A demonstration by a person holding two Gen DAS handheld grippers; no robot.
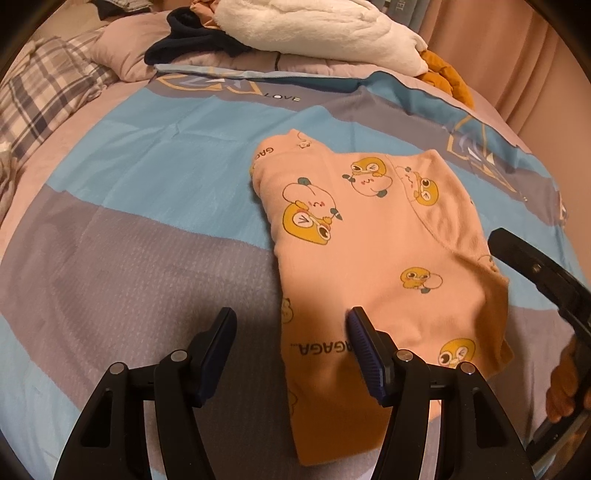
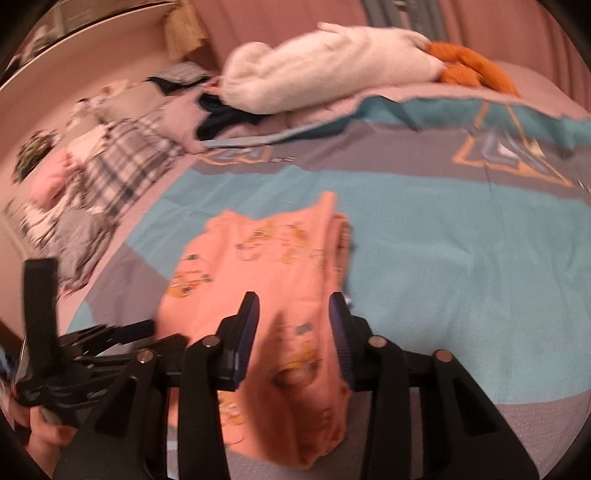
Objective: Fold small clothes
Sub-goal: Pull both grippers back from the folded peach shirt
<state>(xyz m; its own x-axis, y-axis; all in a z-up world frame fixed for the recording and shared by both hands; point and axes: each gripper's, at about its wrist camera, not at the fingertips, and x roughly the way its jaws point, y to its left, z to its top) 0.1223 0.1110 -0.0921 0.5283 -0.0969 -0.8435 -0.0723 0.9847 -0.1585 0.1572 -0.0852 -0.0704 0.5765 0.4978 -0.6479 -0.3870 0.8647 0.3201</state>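
Bed spread with blue-and-grey blanket [image 1: 147, 155]. Plaid pillow [image 1: 40, 96] at left, pink curtain [image 1: 517, 48] behind. Warm, dim light.

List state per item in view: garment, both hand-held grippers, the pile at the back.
pink printed garment: partly folded, flat on the bedspread, near edge lifted.
left hand-held gripper: open, over the garment's near corner, gripping nothing.
right hand-held gripper: open, garment fabric between the jaws; blurred.
white fleece: heaped at the back, unfolded.
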